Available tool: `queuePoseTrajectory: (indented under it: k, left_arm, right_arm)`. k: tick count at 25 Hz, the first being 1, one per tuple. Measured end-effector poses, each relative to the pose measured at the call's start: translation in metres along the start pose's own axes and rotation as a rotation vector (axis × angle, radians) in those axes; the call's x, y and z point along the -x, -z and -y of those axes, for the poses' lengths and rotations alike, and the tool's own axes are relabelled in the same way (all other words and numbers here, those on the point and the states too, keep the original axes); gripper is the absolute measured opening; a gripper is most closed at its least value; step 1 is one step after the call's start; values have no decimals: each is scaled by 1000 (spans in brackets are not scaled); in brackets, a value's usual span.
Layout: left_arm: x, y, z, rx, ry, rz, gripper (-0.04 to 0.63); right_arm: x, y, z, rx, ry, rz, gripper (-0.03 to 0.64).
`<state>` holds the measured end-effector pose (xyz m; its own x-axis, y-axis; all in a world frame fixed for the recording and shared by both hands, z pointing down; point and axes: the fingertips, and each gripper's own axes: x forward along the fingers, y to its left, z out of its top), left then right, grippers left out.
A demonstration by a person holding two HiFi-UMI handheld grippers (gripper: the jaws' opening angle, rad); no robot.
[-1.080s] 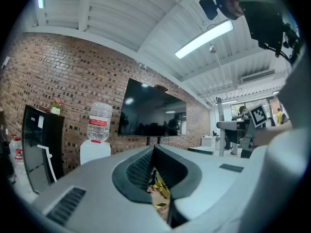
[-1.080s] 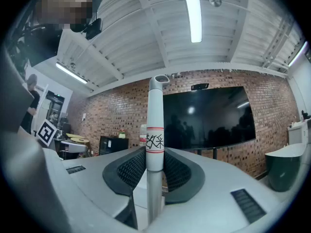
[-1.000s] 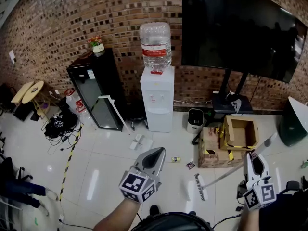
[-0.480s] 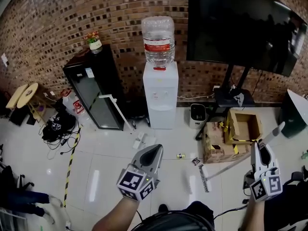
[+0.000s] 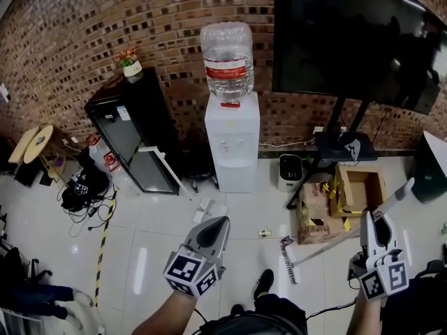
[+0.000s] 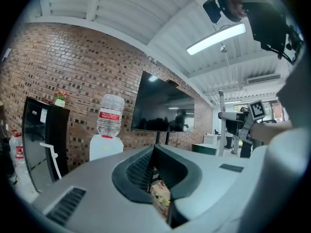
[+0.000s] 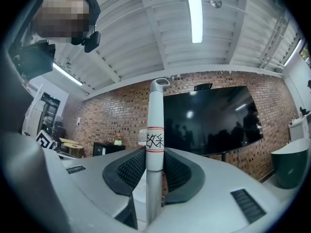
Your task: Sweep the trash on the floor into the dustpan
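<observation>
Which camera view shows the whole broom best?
The head view: the broom shows whole, brush end on the floor, handle passing through the right claw. The right gripper view shows only the clamped handle; the left gripper view shows nothing sure of it.

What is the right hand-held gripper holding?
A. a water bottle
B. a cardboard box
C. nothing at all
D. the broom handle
D: the right hand-held gripper has its jaws closed on the pale broom handle, which ends in the brush head seen in the head view.
</observation>
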<state>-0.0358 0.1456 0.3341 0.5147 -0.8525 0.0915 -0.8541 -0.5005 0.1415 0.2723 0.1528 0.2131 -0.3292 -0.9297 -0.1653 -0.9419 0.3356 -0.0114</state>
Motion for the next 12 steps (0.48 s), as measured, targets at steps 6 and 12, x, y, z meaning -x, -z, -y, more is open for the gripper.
queuePoseTrajectory:
  k: [6,12]
  left_arm:
    - [-78,-7,-13,-44,11,-29,8]
    - [-156,-18,-20,-64,17,-60,8]
  right_arm:
    - [-53,20,11,-21,-82,4,103]
    - [-103,59,59,-37,-92,-10,103]
